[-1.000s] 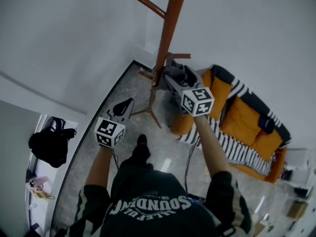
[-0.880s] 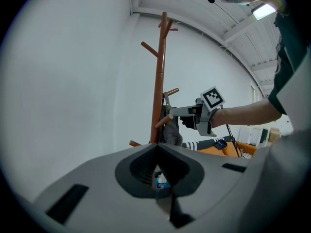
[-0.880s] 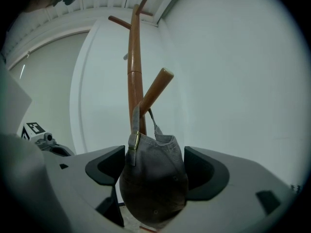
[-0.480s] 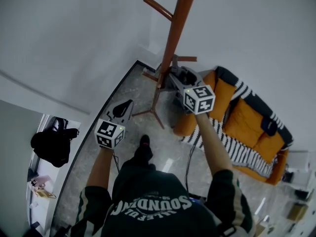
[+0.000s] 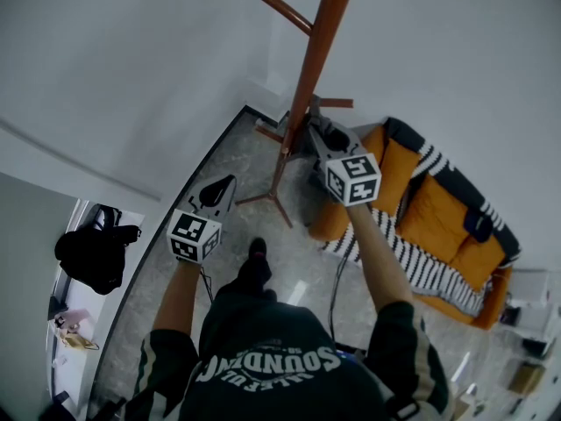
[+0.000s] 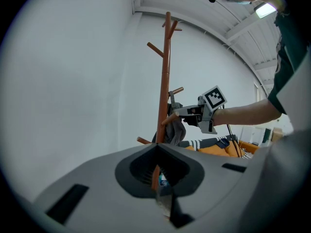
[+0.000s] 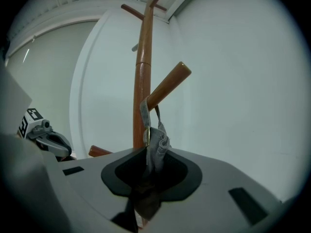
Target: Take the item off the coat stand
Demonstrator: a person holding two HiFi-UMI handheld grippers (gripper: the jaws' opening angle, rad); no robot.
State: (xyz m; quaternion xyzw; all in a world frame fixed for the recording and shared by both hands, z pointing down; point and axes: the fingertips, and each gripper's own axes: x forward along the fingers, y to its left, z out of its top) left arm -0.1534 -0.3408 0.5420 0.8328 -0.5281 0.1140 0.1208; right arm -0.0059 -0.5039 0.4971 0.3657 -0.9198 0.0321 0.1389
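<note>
A tall brown wooden coat stand (image 5: 302,86) rises in the corner of the room. A grey cloth item (image 7: 156,144) hangs by its strap from an upward-slanting peg (image 7: 167,85). My right gripper (image 5: 316,132) is raised to that peg; its jaws are closing, with the cloth's lower part pressed between them (image 7: 146,188). The left gripper view shows the same hold from the side, grey cloth item (image 6: 177,130) under the right gripper (image 6: 176,111). My left gripper (image 5: 217,193) hangs low to the left of the stand, shut and empty.
An orange sofa (image 5: 438,209) with a black-and-white striped throw stands just right of the stand. The stand's spread feet (image 5: 263,202) rest on the grey stone floor. White walls meet behind it. A black bag (image 5: 92,253) lies at far left.
The right gripper has stayed at the peg and its jaws have come together on the grey cloth. The left gripper has barely moved.
</note>
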